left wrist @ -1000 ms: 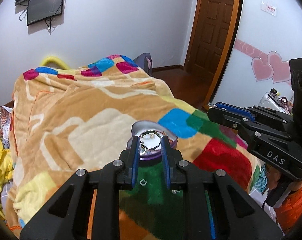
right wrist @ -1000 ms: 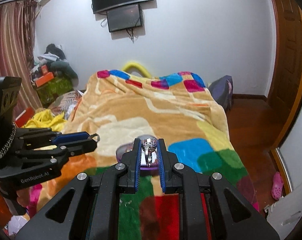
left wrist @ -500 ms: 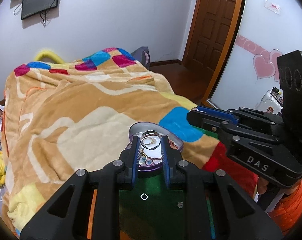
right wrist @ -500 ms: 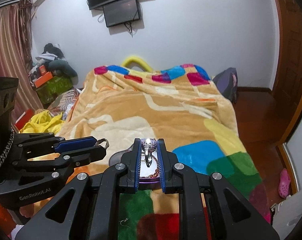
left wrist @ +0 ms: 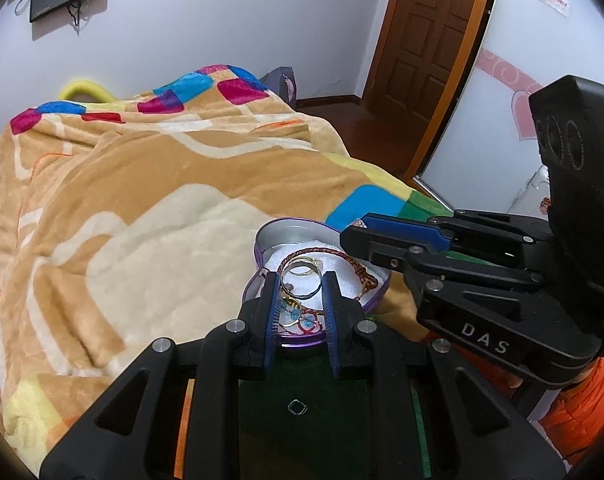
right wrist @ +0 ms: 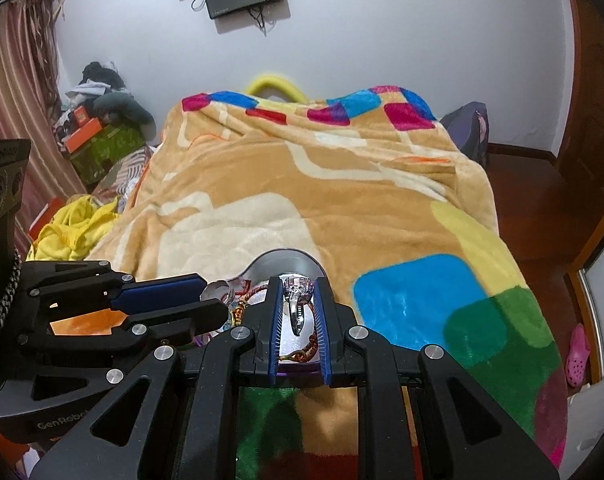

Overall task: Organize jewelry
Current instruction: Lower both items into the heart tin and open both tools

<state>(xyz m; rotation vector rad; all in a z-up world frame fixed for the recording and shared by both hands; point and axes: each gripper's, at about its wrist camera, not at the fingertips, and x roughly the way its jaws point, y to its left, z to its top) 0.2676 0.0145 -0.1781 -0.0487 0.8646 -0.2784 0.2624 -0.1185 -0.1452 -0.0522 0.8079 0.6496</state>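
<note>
A purple heart-shaped tin (left wrist: 266, 236) with a white lining lies open on the bed blanket. It holds a braided red bracelet (left wrist: 344, 258), a gold ring and blue-stone pieces. My left gripper (left wrist: 300, 280) is shut on a silver ring (left wrist: 302, 285) and holds it just over the tin. My right gripper (right wrist: 297, 285) is shut on a silver ring with a purple stone (right wrist: 297, 296), also over the tin (right wrist: 285, 262). The right gripper shows at the right of the left wrist view (left wrist: 358, 229). The left gripper shows at the left of the right wrist view (right wrist: 211, 298).
A small metal ring (left wrist: 297, 407) lies on the green blanket patch below my left gripper. The patchwork blanket (right wrist: 322, 184) covers the whole bed. Clothes and boxes (right wrist: 93, 136) pile at the left, a wooden door (left wrist: 426, 40) stands at the right.
Both grippers have moved forward and down with their rings, from in front of the tin to just above its lining. The two grippers have come closer together.
</note>
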